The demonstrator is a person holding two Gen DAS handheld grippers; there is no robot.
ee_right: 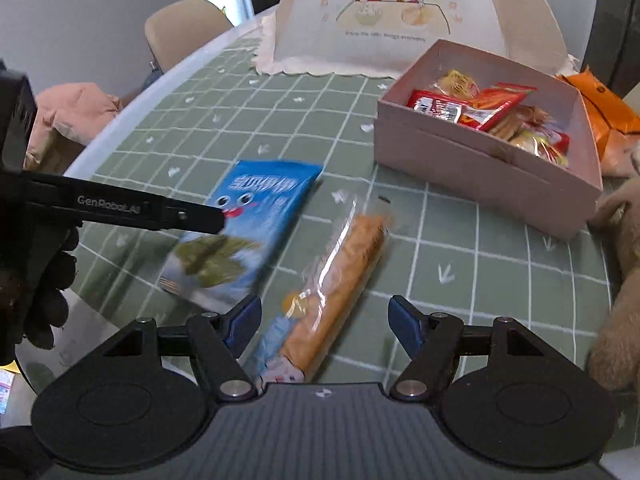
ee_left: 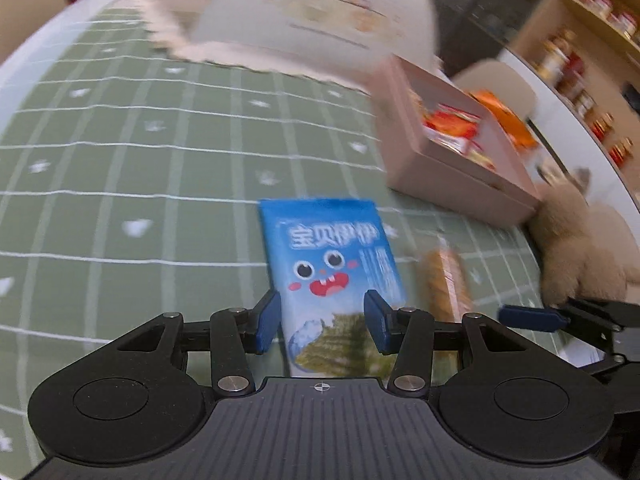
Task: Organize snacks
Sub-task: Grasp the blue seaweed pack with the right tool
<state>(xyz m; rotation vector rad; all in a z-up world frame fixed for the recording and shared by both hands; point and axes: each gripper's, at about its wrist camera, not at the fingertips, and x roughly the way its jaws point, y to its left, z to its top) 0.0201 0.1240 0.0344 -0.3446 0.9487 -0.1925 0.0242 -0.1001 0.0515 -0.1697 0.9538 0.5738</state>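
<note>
A blue snack packet with a cartoon face sits between the fingers of my left gripper, which is closed on its lower end; it looks lifted off the green checked tablecloth. In the right wrist view the same packet is held by the left gripper's finger. A long biscuit roll in clear wrap lies on the cloth between the open jaws of my right gripper. It also shows in the left wrist view. A pink box holds several snacks.
A white domed food cover stands at the back of the table. An orange packet lies behind the box. A plush toy sits at the right edge. Chairs stand beyond the table's left rim. Shelves with jars are at the right.
</note>
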